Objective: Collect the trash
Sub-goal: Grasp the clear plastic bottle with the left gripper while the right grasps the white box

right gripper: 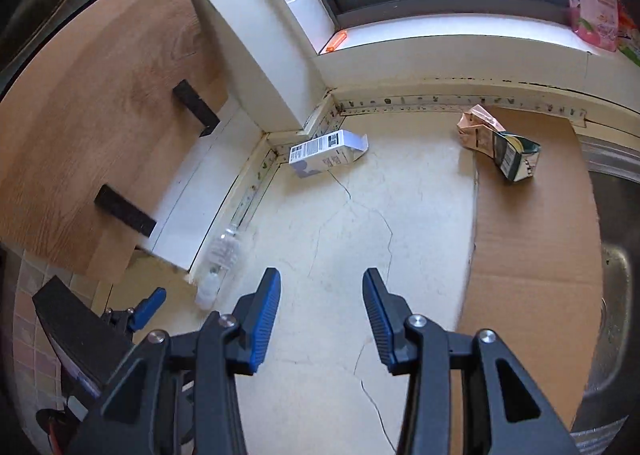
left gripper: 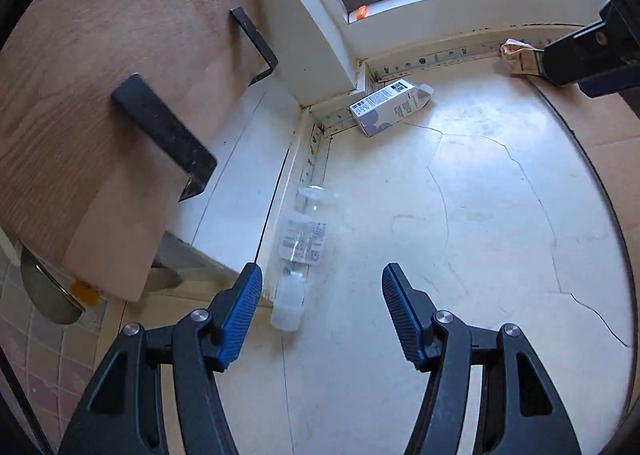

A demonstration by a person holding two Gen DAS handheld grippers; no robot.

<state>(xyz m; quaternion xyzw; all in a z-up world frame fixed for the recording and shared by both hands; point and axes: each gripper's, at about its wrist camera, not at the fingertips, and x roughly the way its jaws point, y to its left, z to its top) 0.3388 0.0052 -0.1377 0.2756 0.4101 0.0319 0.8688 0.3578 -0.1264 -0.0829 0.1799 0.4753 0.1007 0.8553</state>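
A white and grey-blue carton [left gripper: 390, 107] lies on its side in the corner of the cracked pale surface [left gripper: 460, 235], its spout end open and its printed panels facing up; the print and codes on it are too small to read. A clear plastic bottle [left gripper: 302, 243] with a white cap lies along the left edge trim, its pale label unreadable, and it looks empty. Two more cartons lie together on a sheet of brown cardboard [right gripper: 532, 255] near the back wall: a crumpled pinkish one [right gripper: 476, 129] touching a dark green one [right gripper: 516, 159] whose torn end shows a silvery lining. On the window sill [right gripper: 460, 39] at far right stands a pink packet [right gripper: 592, 3] with red lettering that cannot be made out.

The left gripper [left gripper: 322, 287] hovers above the surface just right of the bottle's cap, fingers apart and holding nothing. The right gripper [right gripper: 322, 297] hangs over bare surface, fingers apart and likewise unloaded.
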